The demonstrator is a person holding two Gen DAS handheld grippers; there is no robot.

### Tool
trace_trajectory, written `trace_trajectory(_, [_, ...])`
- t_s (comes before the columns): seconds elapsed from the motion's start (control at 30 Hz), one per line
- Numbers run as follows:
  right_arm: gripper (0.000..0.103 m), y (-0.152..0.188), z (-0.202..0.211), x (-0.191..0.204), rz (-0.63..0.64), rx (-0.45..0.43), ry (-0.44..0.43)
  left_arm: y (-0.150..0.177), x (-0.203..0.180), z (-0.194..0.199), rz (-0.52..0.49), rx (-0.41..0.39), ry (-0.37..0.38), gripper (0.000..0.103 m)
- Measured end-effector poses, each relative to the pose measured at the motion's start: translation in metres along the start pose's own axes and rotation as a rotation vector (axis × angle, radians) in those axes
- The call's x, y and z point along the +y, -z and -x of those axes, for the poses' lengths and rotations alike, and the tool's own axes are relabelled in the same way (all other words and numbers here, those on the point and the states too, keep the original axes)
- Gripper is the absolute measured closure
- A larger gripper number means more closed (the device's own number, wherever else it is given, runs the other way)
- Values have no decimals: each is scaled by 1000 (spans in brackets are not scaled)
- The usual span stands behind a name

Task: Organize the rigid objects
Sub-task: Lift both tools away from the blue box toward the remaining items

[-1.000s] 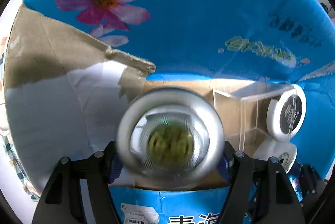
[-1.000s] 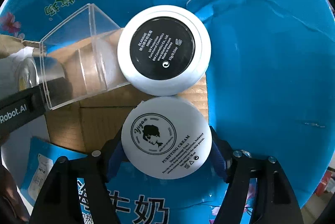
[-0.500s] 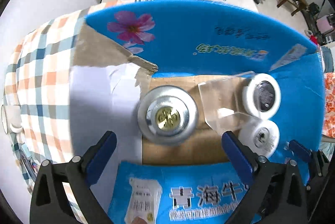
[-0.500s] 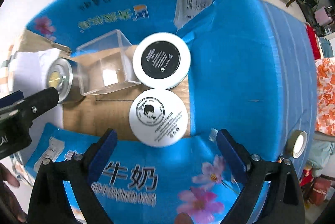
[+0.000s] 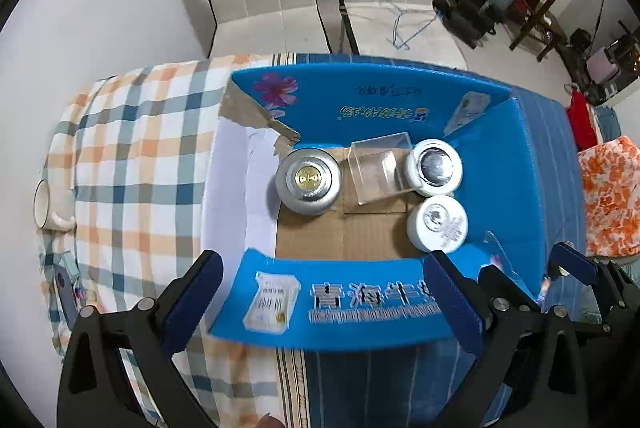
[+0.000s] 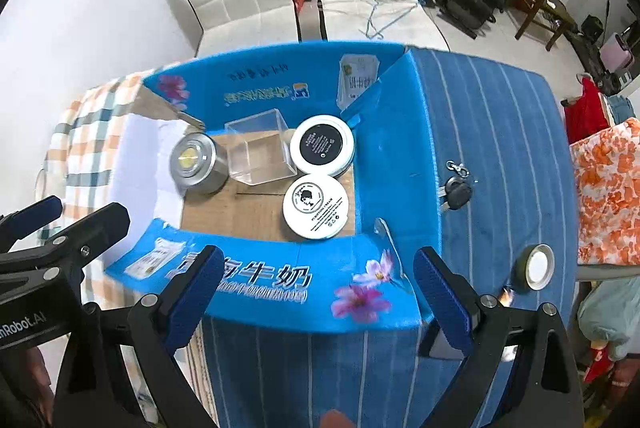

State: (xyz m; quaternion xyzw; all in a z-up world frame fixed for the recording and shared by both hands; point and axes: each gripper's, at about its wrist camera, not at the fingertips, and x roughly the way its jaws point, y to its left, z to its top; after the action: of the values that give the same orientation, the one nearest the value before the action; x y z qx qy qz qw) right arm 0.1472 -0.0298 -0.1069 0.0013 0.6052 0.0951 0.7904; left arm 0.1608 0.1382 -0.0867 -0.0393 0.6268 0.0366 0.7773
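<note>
Fingers on my left gripper [image 5: 320,292] stand wide apart and grip nothing; the right gripper [image 6: 316,288] is equally spread and empty. Both hover near the front wall of the blue box [image 6: 256,280]. Inside it sit a silver tin [image 5: 308,181], a clear cube [image 5: 380,167] and two white jars [image 6: 315,206] [image 6: 322,145], close together. On the worktop, well right of the box, lie a key fob [image 6: 456,193] and a small lid [image 6: 538,266]; my right gripper is nearer both, in my judgement.
</note>
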Motion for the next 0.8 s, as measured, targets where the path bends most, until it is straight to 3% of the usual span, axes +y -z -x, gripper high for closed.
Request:
trace_trajectory(0.2, [5, 11, 60, 3, 15, -63, -39, 18, -7, 40, 4, -69, 11, 0])
trace_trajectory(0.5, [5, 27, 102, -10, 10, -107, -99, 34, -15, 89, 24, -159, 21, 0])
trace_trajectory(0.63, [5, 43, 103, -46, -49, -98, -87, 39, -28, 100, 16, -181, 29, 0])
trace_trajectory(0.8, [5, 81, 85, -137, -213, -37, 12, 47, -72, 92, -48, -167, 75, 0])
